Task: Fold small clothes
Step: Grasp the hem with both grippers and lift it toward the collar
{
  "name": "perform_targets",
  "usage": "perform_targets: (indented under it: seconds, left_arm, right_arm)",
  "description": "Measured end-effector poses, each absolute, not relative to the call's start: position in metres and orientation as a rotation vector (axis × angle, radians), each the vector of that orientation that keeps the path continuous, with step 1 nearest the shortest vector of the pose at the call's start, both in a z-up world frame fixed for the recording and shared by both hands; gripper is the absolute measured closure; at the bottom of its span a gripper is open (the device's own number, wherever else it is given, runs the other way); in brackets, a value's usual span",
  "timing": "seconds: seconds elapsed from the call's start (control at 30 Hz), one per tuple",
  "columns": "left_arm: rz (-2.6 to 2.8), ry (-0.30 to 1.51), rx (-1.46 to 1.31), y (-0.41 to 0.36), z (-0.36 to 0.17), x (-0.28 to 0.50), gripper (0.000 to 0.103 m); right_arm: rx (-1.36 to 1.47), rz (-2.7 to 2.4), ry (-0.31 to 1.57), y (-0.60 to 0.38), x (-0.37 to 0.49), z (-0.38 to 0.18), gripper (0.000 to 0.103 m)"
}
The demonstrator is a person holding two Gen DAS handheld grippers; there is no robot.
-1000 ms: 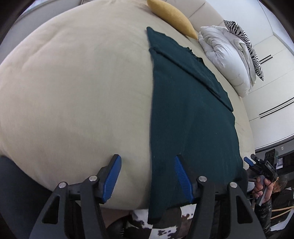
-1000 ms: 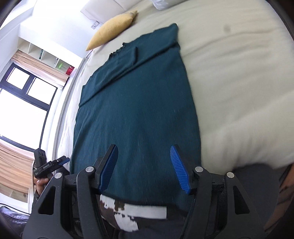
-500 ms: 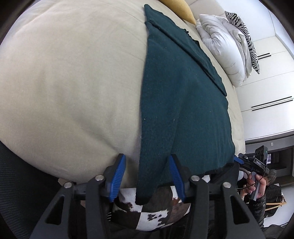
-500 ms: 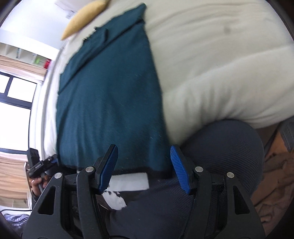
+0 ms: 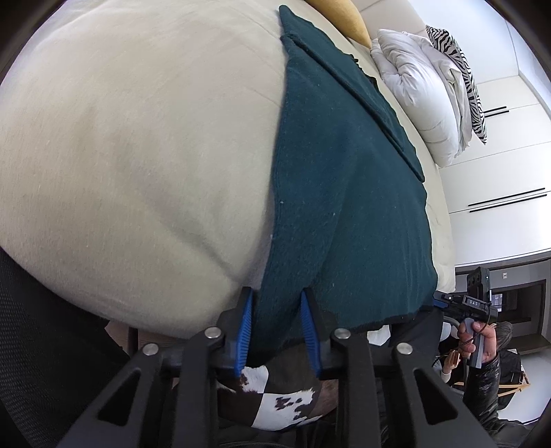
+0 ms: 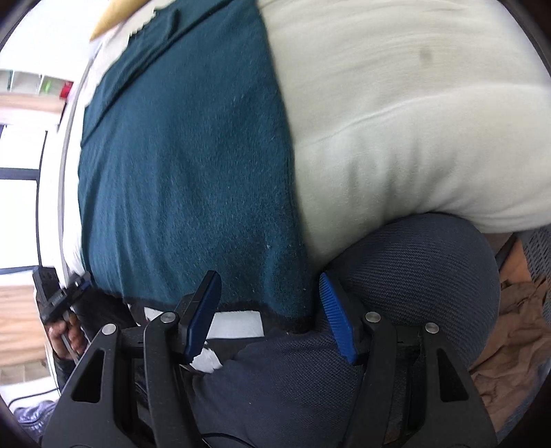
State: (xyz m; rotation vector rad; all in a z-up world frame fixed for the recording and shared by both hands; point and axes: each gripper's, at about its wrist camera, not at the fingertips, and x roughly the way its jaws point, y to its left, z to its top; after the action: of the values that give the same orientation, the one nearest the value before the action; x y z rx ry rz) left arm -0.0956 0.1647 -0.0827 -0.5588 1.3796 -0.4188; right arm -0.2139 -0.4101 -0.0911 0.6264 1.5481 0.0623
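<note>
garment: dark teal knit garment [image 5: 344, 193] lies flat on cream bed [image 5: 137, 138], near hem hanging over the bed edge
left gripper [image 5: 277, 331]: jaws narrowed around the left hem corner, apparently pinching it
right gripper [image 6: 270, 320]: wide open, straddling the right hem corner, no hold yet
advice: close right on hem before lifting; raise both corners evenly, keep hem taut, fold toward yellow pillow [image 5: 347, 17]
</note>
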Motion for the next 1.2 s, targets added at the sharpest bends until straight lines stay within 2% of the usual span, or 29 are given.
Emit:
perform_targets:
  seconds: [0.03,0.1,0.17,0.3,0.37,0.47,0.87,1.2]
  left_arm:
    - [-0.418,1.380,-0.559,0.166,-0.083,-0.096,0.078]
    - [-0.413,1.380,-0.560,0.168,-0.082,-0.098,0.087]
    - [-0.405,1.379,-0.569,0.172,-0.083,-0.100,0.092]
    - [-0.404,1.382,-0.568,0.174,-0.084,-0.101,0.093]
    - [-0.404,1.382,-0.565,0.172,-0.082,-0.100,0.094]
    - [-0.399,1.377,-0.563,0.171,-0.080,-0.101,0.096]
    - [-0.395,1.363,-0.512,0.165,-0.068,-0.102,0.097]
    - [-0.455,1.261,-0.623,0.172,-0.034,-0.081,0.097]
  right_arm:
    - [0.614,0.067,1.563,-0.409,-0.212,-0.093,0.048]
    - [0.587,0.082,1.588,-0.408,-0.209,-0.096,0.053]
    - [0.566,0.081,1.607,-0.408,-0.210,-0.099,0.072]
    - [0.600,0.081,1.575,-0.414,-0.217,-0.098,0.082]
    - [0.618,0.076,1.560,-0.415,-0.221,-0.099,0.094]
    - [0.644,0.076,1.525,-0.421,-0.230,-0.098,0.097]
    - [0.660,0.082,1.423,-0.427,-0.246,-0.086,0.097]
    - [0.728,0.131,1.270,-0.434,-0.246,-0.047,0.098]
